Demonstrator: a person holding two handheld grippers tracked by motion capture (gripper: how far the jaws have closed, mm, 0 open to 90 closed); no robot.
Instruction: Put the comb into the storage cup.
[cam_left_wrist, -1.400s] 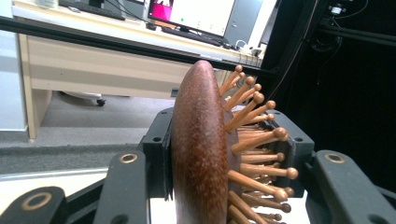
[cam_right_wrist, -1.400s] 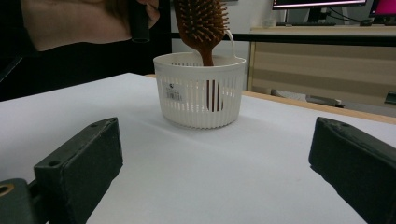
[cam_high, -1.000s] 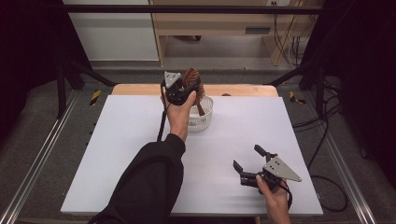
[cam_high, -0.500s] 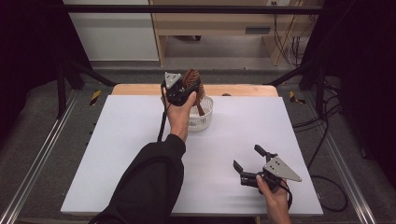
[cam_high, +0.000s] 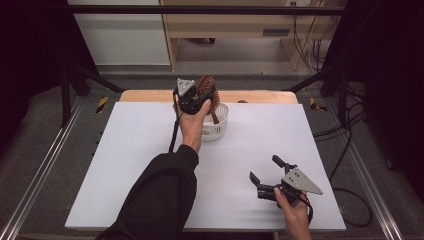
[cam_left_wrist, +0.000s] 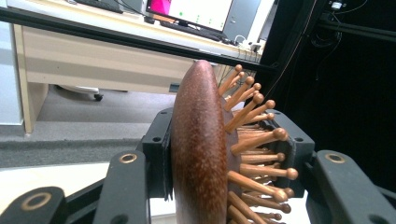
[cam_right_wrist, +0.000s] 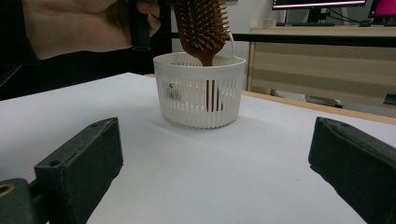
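Two grippers are at work. At about twelve o'clock on the white table (cam_high: 125, 165), the left gripper (cam_high: 200, 97) is clamped on the head of a brown hairbrush (cam_high: 206, 87). It holds the brush upright, I think so the handle can go straight down into the small white basket (cam_high: 216, 127); the handle tip is already inside. At five o'clock, the right gripper (cam_high: 267, 172) rests with its jaws apart, holding nothing. Lots of bare table lies between them, but the basket sits close to the far edge.

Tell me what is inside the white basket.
The handle of the wooden hairbrush stands inside the white basket, visible through the slats. The left gripper holds its head. The basket floor is hidden.
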